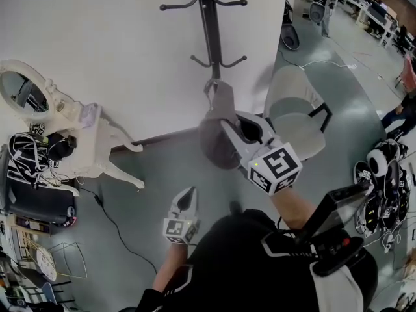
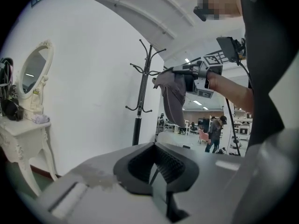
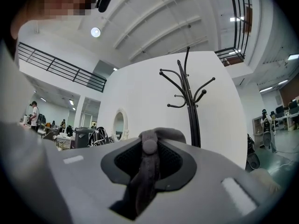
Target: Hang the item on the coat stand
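A black coat stand (image 1: 209,25) rises against the white wall, with curved hooks at two levels; it also shows in the left gripper view (image 2: 140,101) and the right gripper view (image 3: 189,101). My right gripper (image 1: 227,125) is shut on a grey fabric item (image 1: 218,135), gripping its strap with a round button (image 3: 148,146). The item hangs limp below the jaws (image 2: 175,99), just in front of the stand's lower hooks and apart from them. My left gripper (image 1: 186,197) is lower and nearer to me, shut with nothing in it (image 2: 156,167).
A white dressing table (image 1: 91,142) with an oval mirror (image 1: 23,90) stands at the left, with black bags (image 1: 32,168) beside it. A cable (image 1: 120,229) runs over the grey floor. A pale chair (image 1: 296,109) stands right of the stand. People are far off at the right.
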A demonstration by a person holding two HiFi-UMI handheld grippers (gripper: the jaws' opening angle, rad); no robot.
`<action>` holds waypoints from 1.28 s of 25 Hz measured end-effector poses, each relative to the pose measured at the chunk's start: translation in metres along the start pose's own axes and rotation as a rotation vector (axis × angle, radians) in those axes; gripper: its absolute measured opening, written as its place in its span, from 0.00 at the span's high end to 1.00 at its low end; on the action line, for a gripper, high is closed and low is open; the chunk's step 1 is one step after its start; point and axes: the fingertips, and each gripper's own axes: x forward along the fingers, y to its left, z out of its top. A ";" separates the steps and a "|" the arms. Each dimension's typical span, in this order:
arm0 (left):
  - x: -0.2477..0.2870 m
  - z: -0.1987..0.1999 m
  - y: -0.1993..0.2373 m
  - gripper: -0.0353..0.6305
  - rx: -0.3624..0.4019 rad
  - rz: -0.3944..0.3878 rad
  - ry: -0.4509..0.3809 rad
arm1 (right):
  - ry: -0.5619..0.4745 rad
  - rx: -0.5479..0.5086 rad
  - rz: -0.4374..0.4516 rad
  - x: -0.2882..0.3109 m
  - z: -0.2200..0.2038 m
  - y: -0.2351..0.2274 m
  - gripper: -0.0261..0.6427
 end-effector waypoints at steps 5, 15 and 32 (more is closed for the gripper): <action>0.026 -0.024 0.024 0.91 0.008 0.016 0.066 | 0.037 0.016 0.009 0.022 -0.024 -0.017 0.83; 0.048 -0.043 0.073 0.91 0.034 0.071 0.142 | 0.096 0.032 -0.042 0.058 -0.067 -0.040 0.83; 0.048 -0.059 0.127 0.91 -0.011 -0.116 0.181 | 0.192 0.023 -0.277 0.106 -0.116 -0.038 0.83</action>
